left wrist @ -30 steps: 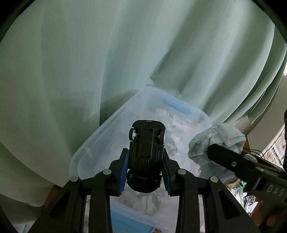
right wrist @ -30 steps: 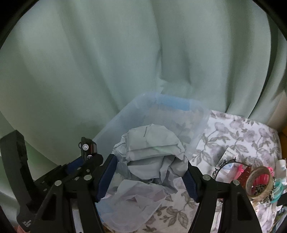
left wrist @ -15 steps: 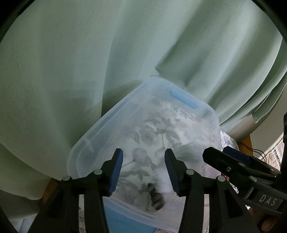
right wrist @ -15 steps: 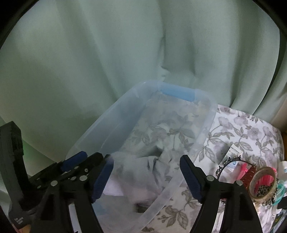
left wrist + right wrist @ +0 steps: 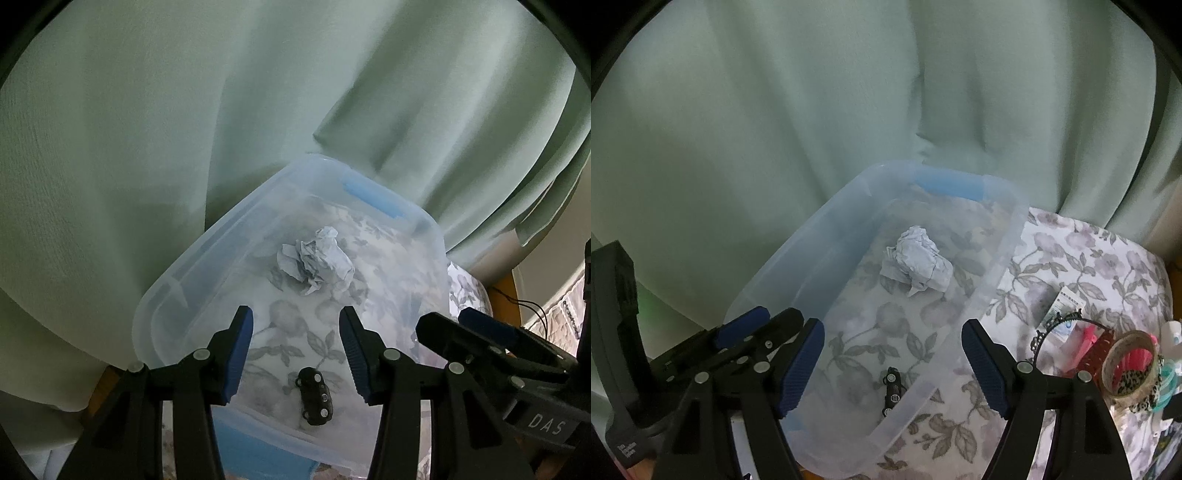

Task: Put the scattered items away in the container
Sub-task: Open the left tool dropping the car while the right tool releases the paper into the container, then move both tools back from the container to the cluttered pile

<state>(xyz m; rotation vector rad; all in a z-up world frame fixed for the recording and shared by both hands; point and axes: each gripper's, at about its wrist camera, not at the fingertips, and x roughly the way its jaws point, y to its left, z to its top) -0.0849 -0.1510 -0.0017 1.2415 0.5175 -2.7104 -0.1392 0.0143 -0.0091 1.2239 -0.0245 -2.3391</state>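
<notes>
Two items lie inside the clear plastic storage bin (image 5: 192, 280): a black toy car (image 5: 314, 396) near the close wall, resting on its side with wheels showing, and a crumpled ball of pale paper (image 5: 316, 260) further in, toward the blue handle (image 5: 373, 197) at the far end. The two are well apart and neither touches a gripper.

Left gripper (image 5: 295, 349): jaws apart, nothing between the blue pads, poised above the near end of the bin. Right gripper (image 5: 892, 365): jaws spread wide, empty, also above the near end of the bin; the car shows between its fingers but well below them.

The bin stands on a floral tablecloth (image 5: 1082, 258), with a pale green curtain (image 5: 849, 92) hanging behind. Items outside the bin, at the right of the cloth: a roll of tape (image 5: 1131, 363), a black headband (image 5: 1056, 323), a small printed packet (image 5: 1065, 304), and pink and teal pieces too cluttered to identify.
</notes>
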